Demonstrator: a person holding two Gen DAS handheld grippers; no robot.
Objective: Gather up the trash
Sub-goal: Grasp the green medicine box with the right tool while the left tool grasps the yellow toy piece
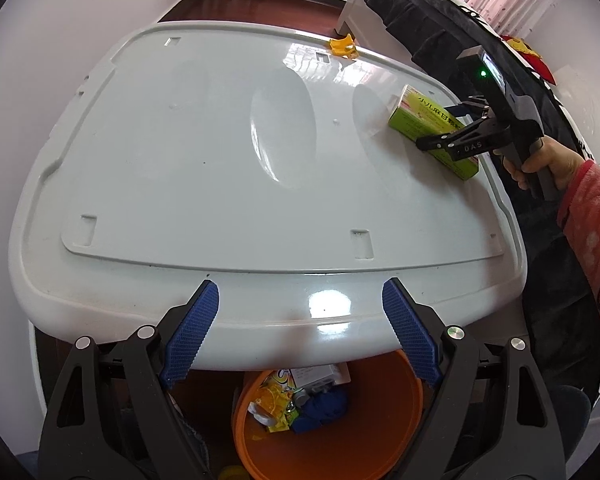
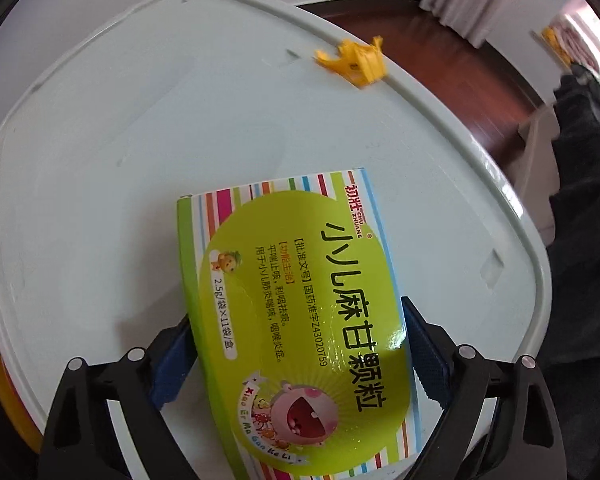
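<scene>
Lime-green cardboard filled the right wrist view: a children's medicine box (image 2: 296,320) with striped edges and a laughing pink cartoon face lay flat on the glossy white plastic table (image 2: 100,200). The right gripper (image 2: 296,344) straddled it, one blue pad (image 2: 172,364) on each long side, spread wide; whether the pads actually pressed the cardboard could not be told from here. Only this camera made the printing on the lid readable.

The left wrist view gave the wider story. There the same box (image 1: 428,128) sat near the table's far right edge, with the black right gripper (image 1: 456,140) reaching over it, held by a hand (image 1: 540,160) in a coral dotted sleeve (image 1: 588,232). The left gripper (image 1: 300,332) hung at the near rim of the table (image 1: 180,160), blue pads (image 1: 192,332) wide apart and nothing between them. Below that rim, seen only in this view, stood an orange bucket (image 1: 340,440) already holding yellow wrappers, something blue and a small white carton. A yellow scrap (image 1: 343,47) perched on the far rim in both views (image 2: 354,62).
</scene>
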